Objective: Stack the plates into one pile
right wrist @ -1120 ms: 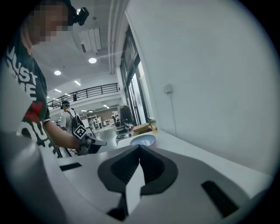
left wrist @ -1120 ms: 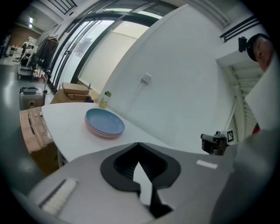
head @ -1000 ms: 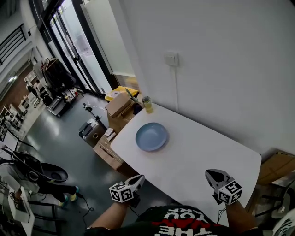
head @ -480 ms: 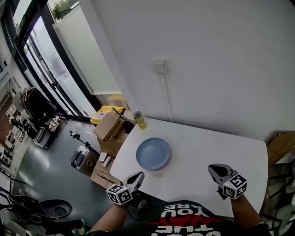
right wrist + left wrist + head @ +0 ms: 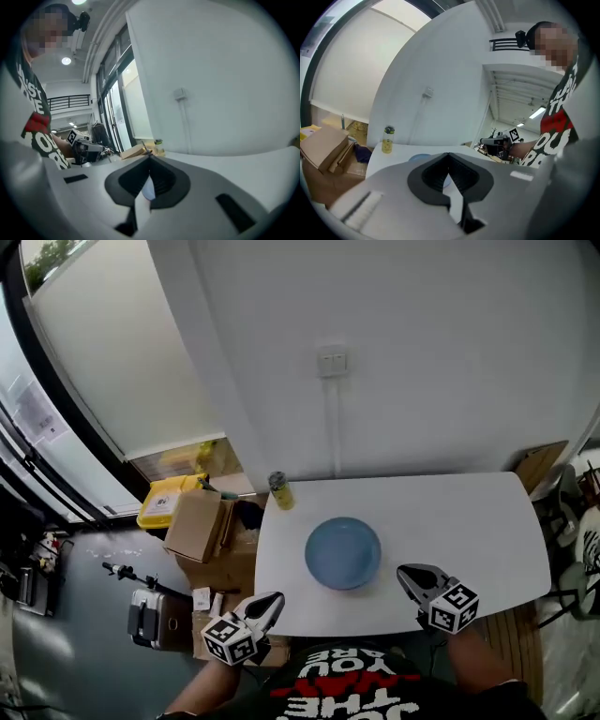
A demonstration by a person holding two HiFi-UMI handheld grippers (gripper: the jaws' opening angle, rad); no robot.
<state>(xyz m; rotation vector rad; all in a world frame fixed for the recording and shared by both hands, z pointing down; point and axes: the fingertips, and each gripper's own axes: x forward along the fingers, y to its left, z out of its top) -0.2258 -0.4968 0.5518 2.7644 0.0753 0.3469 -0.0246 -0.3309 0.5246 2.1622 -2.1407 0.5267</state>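
A light blue plate (image 5: 343, 552) lies on the white table (image 5: 450, 521), about in its middle; from above I cannot tell whether it is one plate or a pile. My left gripper (image 5: 274, 601) hangs shut and empty off the table's front left corner, pointing toward the plate. My right gripper (image 5: 405, 574) is over the front edge, just right of the plate, jaws together with nothing held. In the left gripper view the plate (image 5: 421, 158) shows just past the closed gripper (image 5: 449, 154). In the right gripper view a sliver of the plate (image 5: 149, 190) shows behind the closed gripper (image 5: 150, 154).
A small yellow bottle (image 5: 279, 491) stands at the table's back left corner near the wall. Left of the table, on the floor, are a cardboard box (image 5: 197, 526) and a yellow bin (image 5: 164, 502). A wall socket (image 5: 331, 361) sits above.
The head view has swung round, so the table now lies square in front of me. Both grippers stay shut near the front edge, and the plate has not moved on the table.
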